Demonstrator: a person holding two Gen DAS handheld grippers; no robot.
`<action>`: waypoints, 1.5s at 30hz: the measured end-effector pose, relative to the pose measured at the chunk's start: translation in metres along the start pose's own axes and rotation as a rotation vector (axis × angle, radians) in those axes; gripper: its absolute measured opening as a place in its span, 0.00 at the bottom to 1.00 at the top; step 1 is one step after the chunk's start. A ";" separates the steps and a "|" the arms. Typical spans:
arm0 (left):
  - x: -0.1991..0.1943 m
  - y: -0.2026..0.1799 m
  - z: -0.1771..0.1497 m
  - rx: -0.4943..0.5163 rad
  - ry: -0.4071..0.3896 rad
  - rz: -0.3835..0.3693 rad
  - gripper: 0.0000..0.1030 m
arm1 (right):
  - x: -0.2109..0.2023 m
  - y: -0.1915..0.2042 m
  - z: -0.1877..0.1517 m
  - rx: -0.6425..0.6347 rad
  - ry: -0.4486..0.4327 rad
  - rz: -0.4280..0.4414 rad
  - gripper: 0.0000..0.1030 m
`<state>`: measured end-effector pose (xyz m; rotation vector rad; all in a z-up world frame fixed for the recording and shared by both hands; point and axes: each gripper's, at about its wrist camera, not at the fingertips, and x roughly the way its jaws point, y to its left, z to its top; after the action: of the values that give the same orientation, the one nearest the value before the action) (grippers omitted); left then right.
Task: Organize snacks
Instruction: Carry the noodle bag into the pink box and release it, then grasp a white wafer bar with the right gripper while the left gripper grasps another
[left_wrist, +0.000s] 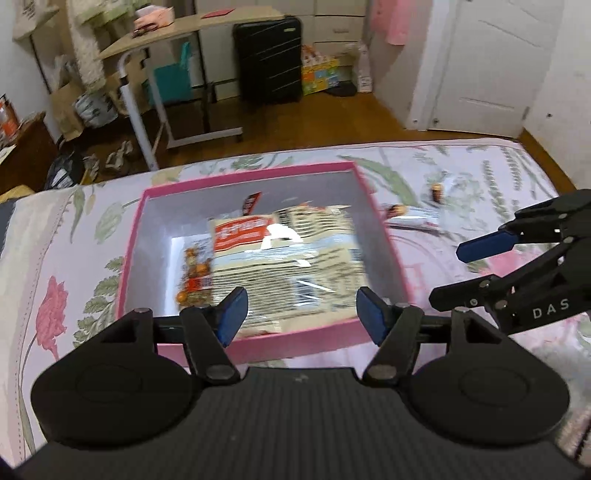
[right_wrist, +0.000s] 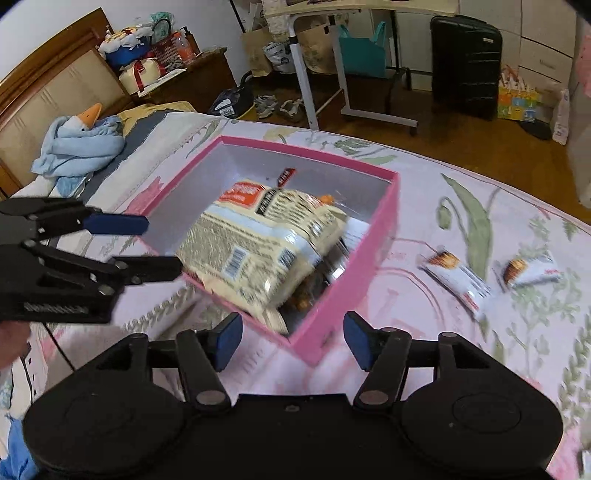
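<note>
A pink box (left_wrist: 255, 172) (right_wrist: 384, 221) with a grey inside sits on the flowered bedspread. A large cream snack bag (left_wrist: 295, 266) (right_wrist: 266, 243) with an orange label lies in it, one corner over the near rim in the right wrist view. Orange snacks (left_wrist: 194, 269) lie under it. My left gripper (left_wrist: 301, 314) hangs over the box's near edge, open, nothing between its blue pads. My right gripper (right_wrist: 291, 338) is open above the box's near corner, empty; it also shows as my right gripper (left_wrist: 476, 266) to the box's right. Two small white snack packs (right_wrist: 458, 275) (right_wrist: 530, 271) lie on the bedspread to the right.
The bed's far edge drops to a wooden floor with a rolling desk (left_wrist: 177, 40), a black suitcase (left_wrist: 269, 59) and bags. A blue cloth with a goose toy (right_wrist: 81, 144) lies by the headboard. My left gripper (right_wrist: 147, 240) shows left of the box.
</note>
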<state>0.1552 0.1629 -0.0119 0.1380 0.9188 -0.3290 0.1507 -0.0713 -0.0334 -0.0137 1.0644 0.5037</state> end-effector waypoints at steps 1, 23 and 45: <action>-0.004 -0.006 0.001 0.009 -0.003 -0.012 0.63 | -0.007 -0.005 -0.006 0.001 -0.003 -0.005 0.65; 0.091 -0.150 0.049 -0.110 0.116 -0.178 0.63 | -0.101 -0.202 -0.156 0.351 -0.271 -0.276 0.65; 0.258 -0.176 0.081 -0.526 0.114 0.150 0.64 | -0.036 -0.301 -0.202 0.655 -0.381 -0.414 0.66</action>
<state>0.3019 -0.0798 -0.1655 -0.2600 1.0734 0.0671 0.0896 -0.4030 -0.1722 0.4170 0.7798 -0.2267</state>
